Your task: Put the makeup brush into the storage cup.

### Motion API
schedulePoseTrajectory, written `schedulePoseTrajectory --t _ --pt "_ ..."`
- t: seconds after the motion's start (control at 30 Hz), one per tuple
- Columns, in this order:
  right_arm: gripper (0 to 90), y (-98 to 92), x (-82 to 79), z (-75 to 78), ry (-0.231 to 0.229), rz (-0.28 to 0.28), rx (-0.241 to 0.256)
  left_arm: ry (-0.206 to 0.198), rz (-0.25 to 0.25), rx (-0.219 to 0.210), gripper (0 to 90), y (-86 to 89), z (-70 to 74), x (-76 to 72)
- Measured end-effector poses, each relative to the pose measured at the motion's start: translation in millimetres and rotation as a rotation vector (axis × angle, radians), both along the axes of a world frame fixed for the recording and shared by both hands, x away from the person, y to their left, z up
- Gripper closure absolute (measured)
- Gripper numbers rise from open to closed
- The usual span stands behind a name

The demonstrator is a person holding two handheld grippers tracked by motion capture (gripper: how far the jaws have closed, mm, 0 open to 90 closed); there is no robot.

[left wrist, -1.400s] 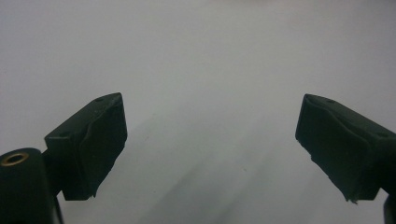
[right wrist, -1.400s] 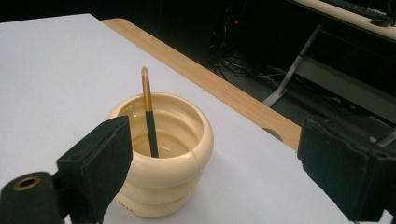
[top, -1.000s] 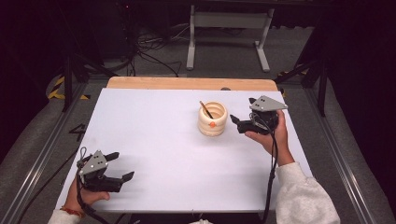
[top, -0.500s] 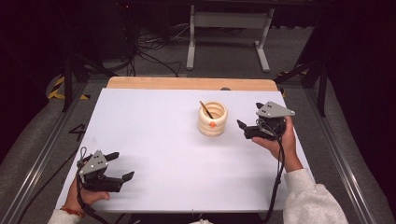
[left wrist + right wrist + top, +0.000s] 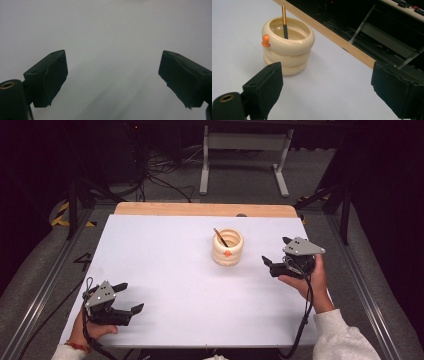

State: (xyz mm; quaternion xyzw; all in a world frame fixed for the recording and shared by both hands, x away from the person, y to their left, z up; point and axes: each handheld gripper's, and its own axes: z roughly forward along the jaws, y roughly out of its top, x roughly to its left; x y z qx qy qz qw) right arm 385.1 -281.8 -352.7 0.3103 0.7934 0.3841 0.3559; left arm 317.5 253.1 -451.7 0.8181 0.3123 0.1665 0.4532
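Standing beside right claw: cream pot, brush inside.

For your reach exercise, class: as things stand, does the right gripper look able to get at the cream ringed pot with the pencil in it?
Probably yes. The right gripper is open beside the cream pot, with bare white table between them and nothing in the way.

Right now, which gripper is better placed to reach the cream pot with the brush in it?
The right gripper. It sits open just beside the cream pot holding the brush, fingers toward it. The left gripper is open at the near left corner, far away.
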Motion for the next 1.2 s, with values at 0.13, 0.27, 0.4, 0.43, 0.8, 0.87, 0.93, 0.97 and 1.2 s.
schedulePoseTrajectory --t 0.13,0.27,0.4,0.43,0.8,0.87,0.93,0.97,1.2 --pt "11.2 -3.2 -3.6 -2.4 0.005 -0.002 -0.003 -0.004 -0.003 0.004 9.6 -0.2 0.1 0.0" --pt "10.9 -7.5 -9.1 -5.7 0.006 -0.009 -0.02 -0.007 -0.003 0.011 9.6 -0.1 0.3 0.3" --pt "11.1 -11.3 -14.3 -7.8 0.0 -0.008 -0.029 -0.004 -0.004 0.01 9.6 0.2 0.1 0.7" --pt "11.0 -11.8 -15.8 -8.8 0.0 -0.009 -0.032 -0.004 -0.003 0.009 9.6 0.3 0.2 0.6" --pt "10.5 -24.0 -30.4 -17.8 -0.001 -0.016 -0.061 0.0 -0.003 0.01 9.3 -1.4 -0.1 0.5" --pt "10.2 -25.9 -32.6 -18.8 -0.001 -0.02 -0.066 -0.003 -0.005 0.017 9.3 -1.3 0.0 0.9" --pt "10.0 -28.9 -35.3 -20.1 0.003 -0.017 -0.061 -0.003 -0.006 0.014 9.3 -1.3 0.1 1.1" --pt "9.9 -30.4 -36.9 -20.9 0.003 -0.019 -0.062 -0.003 -0.006 0.014 9.3 -1.4 0.0 1.1" --pt "9.0 -40.2 -45.8 -25.1 0.006 -0.018 -0.06 -0.001 -0.007 0.012 9.3 -1.7 -0.1 1.5"
